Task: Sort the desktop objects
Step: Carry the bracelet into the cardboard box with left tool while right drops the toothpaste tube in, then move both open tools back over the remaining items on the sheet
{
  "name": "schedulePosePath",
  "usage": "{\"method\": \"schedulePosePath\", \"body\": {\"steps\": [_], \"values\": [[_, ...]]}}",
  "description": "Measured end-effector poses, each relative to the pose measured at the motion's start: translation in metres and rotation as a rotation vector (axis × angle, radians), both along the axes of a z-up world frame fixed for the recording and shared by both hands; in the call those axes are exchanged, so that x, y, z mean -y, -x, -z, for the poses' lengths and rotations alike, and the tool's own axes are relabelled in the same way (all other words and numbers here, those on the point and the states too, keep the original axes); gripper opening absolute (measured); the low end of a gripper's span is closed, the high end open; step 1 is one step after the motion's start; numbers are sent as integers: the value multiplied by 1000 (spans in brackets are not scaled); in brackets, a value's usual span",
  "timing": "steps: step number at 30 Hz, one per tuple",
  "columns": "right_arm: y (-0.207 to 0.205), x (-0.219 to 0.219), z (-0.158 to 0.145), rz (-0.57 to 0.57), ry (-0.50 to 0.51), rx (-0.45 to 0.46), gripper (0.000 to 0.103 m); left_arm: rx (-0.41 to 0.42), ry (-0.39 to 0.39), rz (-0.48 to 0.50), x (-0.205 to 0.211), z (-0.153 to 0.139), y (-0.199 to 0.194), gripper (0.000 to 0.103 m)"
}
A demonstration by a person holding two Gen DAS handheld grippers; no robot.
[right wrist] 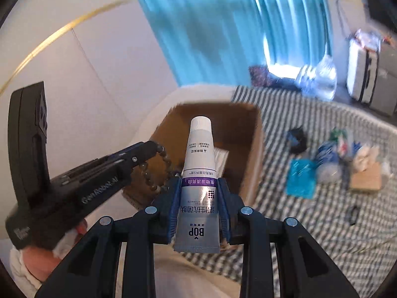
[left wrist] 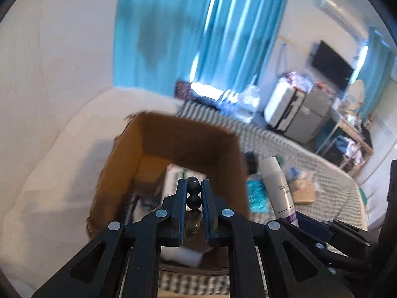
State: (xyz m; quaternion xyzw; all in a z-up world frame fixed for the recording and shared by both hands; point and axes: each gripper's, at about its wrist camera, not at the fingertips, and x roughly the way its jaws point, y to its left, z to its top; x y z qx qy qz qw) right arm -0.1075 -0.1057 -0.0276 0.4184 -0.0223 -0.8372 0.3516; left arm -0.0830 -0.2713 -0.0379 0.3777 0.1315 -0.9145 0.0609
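Note:
My left gripper [left wrist: 194, 185] is shut on a dark bead bracelet [left wrist: 193, 198] and holds it over the open cardboard box [left wrist: 178, 134]. In the right wrist view the left gripper [right wrist: 153, 147] shows at left with the bracelet [right wrist: 148, 173] hanging from it. My right gripper [right wrist: 198, 186] is shut on a white and silver toothpaste tube [right wrist: 199, 164], cap pointing away, beside the box [right wrist: 248, 124]. The tube also shows in the left wrist view [left wrist: 278, 186]. The box holds a white carton [left wrist: 173, 176].
A checkered bedspread [right wrist: 297, 211] carries a pile of small items: a teal packet [right wrist: 300, 177], a black object [right wrist: 296, 136], a tan box [right wrist: 366, 180] and bags. A white headboard [left wrist: 62, 136] stands left. Blue curtains [left wrist: 198, 24] and luggage [left wrist: 282, 104] lie beyond.

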Motion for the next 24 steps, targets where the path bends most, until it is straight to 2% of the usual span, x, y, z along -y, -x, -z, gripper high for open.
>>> {"method": "schedulePosePath", "body": {"steps": [5,7,8,9,10,11,13,15,17,21,24], "values": [[6,13,23,-11,-26,49,29,38,-20,-25,11,27,0,12],[11,14,26,0,-6,79,54,48,-15,-37,15,32,0,16],[14,14,27,6,2,88,83,50,-12,-47,16,31,-1,29],[15,10,26,34,12,71,85,56,-10,-70,17,32,-1,41],[15,6,23,62,16,50,85,65,-3,-96,18,32,-2,70],[13,0,20,80,21,34,85,65,0,-129,20,31,-3,82],[14,-14,18,112,26,20,85,38,-17,-158,22,29,-8,85],[14,-32,16,158,17,12,85,56,-15,-165,20,30,-9,92],[13,-54,15,213,11,1,85,76,10,-167,12,28,-9,92],[10,-107,10,334,0,-25,85,66,38,-126,-11,21,-11,94],[5,-150,3,413,-5,-49,85,40,83,-86,-40,12,-18,100]]}}
